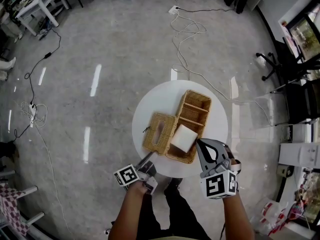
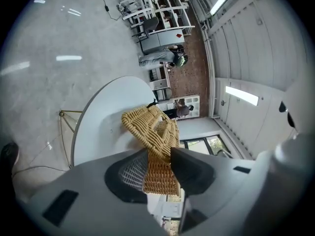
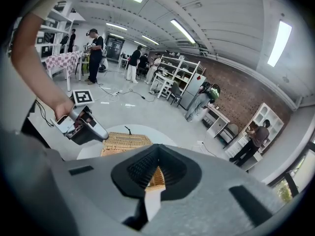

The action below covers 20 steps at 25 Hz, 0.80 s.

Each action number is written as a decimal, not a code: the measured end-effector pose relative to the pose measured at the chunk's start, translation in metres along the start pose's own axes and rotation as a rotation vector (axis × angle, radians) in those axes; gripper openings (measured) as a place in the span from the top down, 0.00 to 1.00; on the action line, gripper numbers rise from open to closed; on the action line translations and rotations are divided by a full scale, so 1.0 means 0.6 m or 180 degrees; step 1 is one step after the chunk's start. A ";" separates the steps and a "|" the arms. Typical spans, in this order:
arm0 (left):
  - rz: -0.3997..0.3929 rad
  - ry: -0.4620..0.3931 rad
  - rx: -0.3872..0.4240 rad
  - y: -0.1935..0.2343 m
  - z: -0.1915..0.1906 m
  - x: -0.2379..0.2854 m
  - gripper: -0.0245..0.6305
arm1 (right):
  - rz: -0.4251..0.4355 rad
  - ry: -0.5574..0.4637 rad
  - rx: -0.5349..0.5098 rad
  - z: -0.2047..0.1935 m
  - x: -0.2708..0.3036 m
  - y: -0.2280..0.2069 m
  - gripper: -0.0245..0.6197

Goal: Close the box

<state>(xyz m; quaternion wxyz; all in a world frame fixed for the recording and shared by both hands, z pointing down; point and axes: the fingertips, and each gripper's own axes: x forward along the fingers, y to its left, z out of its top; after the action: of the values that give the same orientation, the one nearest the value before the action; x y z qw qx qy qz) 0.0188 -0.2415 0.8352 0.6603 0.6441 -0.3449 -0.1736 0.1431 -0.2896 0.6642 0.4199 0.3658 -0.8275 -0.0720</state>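
A compartmented wicker box [image 1: 206,115] stands open on the round white table [image 1: 155,101], with a white pack [image 1: 183,138] in its near section. Its wicker lid [image 1: 159,133] hangs open to the left. My left gripper [image 1: 150,157] is at the lid's near corner. In the left gripper view the lid [image 2: 150,127] fills the space between the jaws of the left gripper [image 2: 160,171], which is shut on its edge. My right gripper [image 1: 199,143] sits at the box's near right corner with jaws together. Through the slit between the right gripper's [image 3: 155,181] jaws, only a bit of wicker and white shows.
Cables [image 1: 187,29] trail over the grey floor beyond the table. Office chairs [image 1: 280,64] and a white cabinet [image 1: 300,154] stand at the right, a white desk [image 1: 37,4] at the far left. Several people [image 3: 96,48] stand in the room behind.
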 end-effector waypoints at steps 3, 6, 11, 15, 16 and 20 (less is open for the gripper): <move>0.0045 -0.0002 0.0029 -0.003 0.001 0.001 0.77 | -0.0015 0.0011 0.0016 -0.004 -0.004 -0.006 0.97; 0.0125 -0.0004 0.0157 -0.010 0.001 0.000 0.78 | -0.0032 0.0013 0.0041 -0.010 -0.011 -0.008 0.97; 0.0272 -0.0025 0.0498 -0.020 0.011 -0.007 0.80 | -0.0063 0.0024 0.0080 -0.018 -0.019 -0.013 0.97; 0.0432 -0.0083 0.0959 -0.030 0.032 -0.015 0.84 | -0.0091 0.0043 0.0119 -0.026 -0.023 -0.016 0.97; 0.0442 -0.0082 0.1052 -0.038 0.034 -0.016 0.84 | -0.0099 0.0048 0.0130 -0.027 -0.024 -0.017 0.97; 0.0503 -0.0024 0.1442 -0.067 0.034 -0.021 0.87 | -0.0123 0.0060 0.0172 -0.032 -0.034 -0.017 0.97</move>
<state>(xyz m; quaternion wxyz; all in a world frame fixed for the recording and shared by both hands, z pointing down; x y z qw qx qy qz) 0.0048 -0.2523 0.7921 0.5092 0.7461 -0.4268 -0.0420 0.1709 -0.2794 0.6591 0.4161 0.3937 -0.8179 -0.0543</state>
